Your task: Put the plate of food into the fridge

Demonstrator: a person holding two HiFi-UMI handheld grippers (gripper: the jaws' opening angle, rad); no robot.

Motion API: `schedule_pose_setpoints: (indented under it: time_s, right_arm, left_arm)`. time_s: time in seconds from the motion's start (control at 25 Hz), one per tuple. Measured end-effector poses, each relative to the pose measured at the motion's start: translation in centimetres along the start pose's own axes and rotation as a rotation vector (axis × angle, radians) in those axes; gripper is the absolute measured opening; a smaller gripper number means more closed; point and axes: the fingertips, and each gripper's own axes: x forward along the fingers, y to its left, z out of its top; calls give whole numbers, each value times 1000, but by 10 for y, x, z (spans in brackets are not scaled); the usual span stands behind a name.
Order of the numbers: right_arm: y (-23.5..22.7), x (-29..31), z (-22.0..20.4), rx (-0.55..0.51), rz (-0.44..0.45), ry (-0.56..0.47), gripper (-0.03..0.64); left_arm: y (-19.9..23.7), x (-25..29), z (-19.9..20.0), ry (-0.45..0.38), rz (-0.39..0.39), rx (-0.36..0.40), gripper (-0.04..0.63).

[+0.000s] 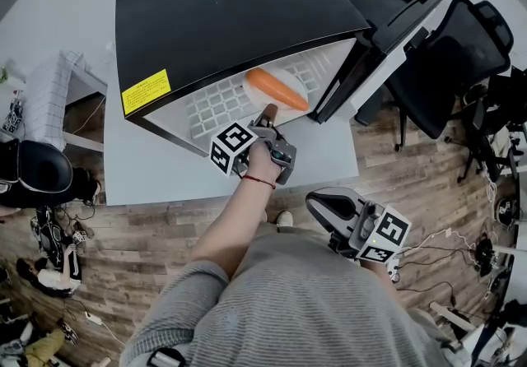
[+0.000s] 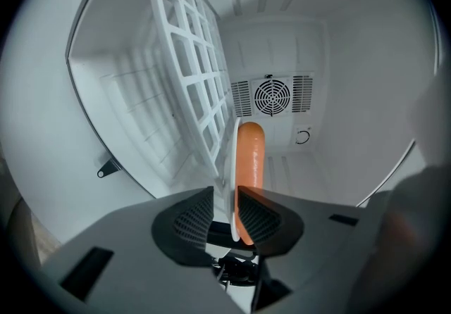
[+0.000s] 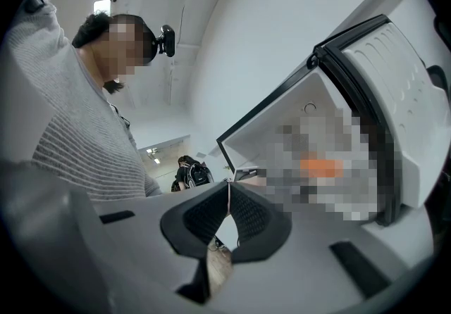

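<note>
A white plate (image 1: 285, 76) carrying a long orange sausage (image 1: 277, 89) lies on the white wire shelf (image 1: 212, 102) inside the open black fridge (image 1: 230, 11). My left gripper (image 1: 268, 118) reaches into the fridge mouth, shut on the plate's near rim. In the left gripper view the plate (image 2: 232, 165) shows edge-on between the jaws of that gripper (image 2: 235, 207), with the sausage (image 2: 250, 158) against it and the wire shelf (image 2: 190, 87) beside it. My right gripper (image 1: 317, 205) hangs low by my body, away from the fridge, and its jaws (image 3: 229, 217) are shut on nothing.
The fridge stands on a white table (image 1: 165, 168) with its door (image 1: 387, 36) swung open to the right. A round fan grille (image 2: 272, 96) sits in the fridge's back wall. Black office chairs (image 1: 461, 61) stand right of the table. Bags and cables lie on the wooden floor.
</note>
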Motion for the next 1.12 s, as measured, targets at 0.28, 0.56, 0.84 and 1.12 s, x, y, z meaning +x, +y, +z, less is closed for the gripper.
schedule_pose_setpoints:
  time_s: [0.28, 0.56, 0.84, 1.12]
  right_arm:
    - [6, 2, 0, -3, 17, 3, 14]
    - [11, 1, -1, -9, 16, 0, 14]
    - [15, -2, -1, -11, 17, -6, 14]
    - [19, -2, -3, -13, 23, -3, 14]
  left_arm:
    - [-3, -8, -5, 21, -8, 23, 96]
    - [-6, -14, -7, 34, -15, 59, 95]
    - [-5, -21, -9, 42, -9, 91, 95]
    - [-3, -29, -8, 28, 6, 82, 79]
